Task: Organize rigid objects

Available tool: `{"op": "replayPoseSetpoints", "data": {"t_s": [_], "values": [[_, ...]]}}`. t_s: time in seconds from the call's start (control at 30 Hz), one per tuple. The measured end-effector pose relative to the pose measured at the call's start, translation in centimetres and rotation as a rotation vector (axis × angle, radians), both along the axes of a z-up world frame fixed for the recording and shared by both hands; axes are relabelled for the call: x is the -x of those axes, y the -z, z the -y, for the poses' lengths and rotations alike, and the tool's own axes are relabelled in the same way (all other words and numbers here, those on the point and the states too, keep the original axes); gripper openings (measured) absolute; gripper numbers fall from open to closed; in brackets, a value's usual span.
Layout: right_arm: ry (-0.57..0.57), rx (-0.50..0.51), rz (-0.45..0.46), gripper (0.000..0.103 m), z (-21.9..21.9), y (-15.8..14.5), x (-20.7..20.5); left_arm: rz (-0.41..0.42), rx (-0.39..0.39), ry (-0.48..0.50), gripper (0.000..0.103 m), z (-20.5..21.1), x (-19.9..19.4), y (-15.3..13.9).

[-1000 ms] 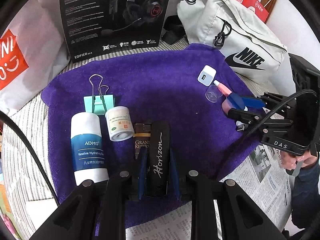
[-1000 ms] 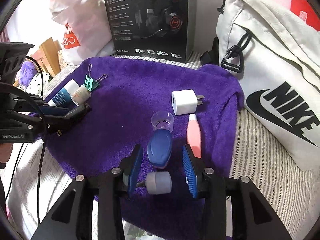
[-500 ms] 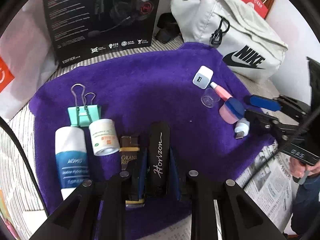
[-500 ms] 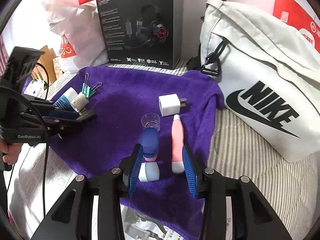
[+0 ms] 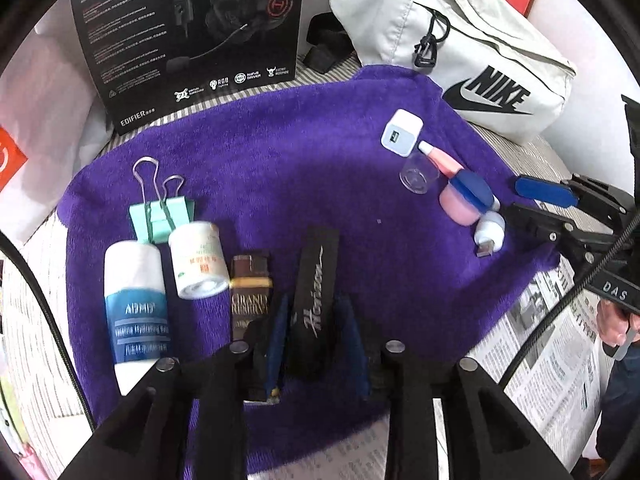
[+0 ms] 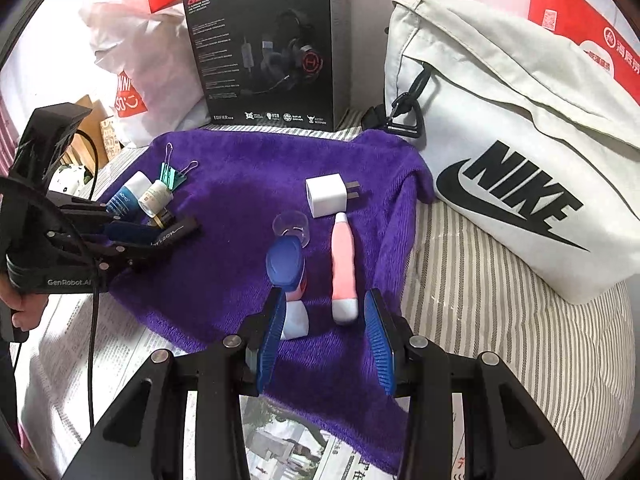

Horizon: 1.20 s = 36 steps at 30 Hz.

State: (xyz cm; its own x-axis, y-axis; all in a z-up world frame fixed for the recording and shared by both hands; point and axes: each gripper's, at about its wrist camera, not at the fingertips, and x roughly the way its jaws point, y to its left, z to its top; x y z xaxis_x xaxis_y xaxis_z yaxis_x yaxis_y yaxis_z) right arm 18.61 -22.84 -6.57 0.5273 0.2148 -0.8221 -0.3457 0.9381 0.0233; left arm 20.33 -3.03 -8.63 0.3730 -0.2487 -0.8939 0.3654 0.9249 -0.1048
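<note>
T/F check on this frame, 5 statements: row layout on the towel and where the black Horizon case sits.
1. The black Horizon case lies between the left gripper fingers. True.
2. The teal binder clip sits beside the white charger. False: it is at the opposite end of the purple towel, next to the ADMD tube.
3. The right gripper is clamped on the pink tube. False: its fingers stand apart from it.
4. The clear cap lies near the charger. True.
5. The headset box lies flat on the towel. False: it stands upright behind it.
</note>
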Motion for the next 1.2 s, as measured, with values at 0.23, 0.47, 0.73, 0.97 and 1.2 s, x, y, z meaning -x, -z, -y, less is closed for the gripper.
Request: {"op": "replayPoseSetpoints", "data": {"t_s": [0.23, 0.47, 0.73, 0.97, 1.2], "values": [[0.033, 0.028, -0.008, 0.045, -0.2, -0.7, 1.8, 0.045, -0.065, -0.066, 0.06, -0.8, 2.7, -1.9], [0.076, 0.013, -0.013, 0.072, -0.9, -2.0, 4.5, 0.118, -0.051, -0.167, 0.088, -2.3, 6.8, -4.8], [0.163, 0.031, -0.031, 0.095, -1.3, -3.2, 7.0, 0.122, -0.046, -0.263, 0.097, -2.7, 10.4, -5.5], [0.204, 0.063, -0.029, 0.102, -1.2, -4.0, 9.3, 0.132, -0.019, -0.295, 0.097, -2.6, 12.7, -6.3], [0.244, 0.059, -0.014, 0.103, -0.9, -5.4, 11.5, 0.162, -0.012, -0.31, 0.097, -2.8, 14.8, -7.8]]}}
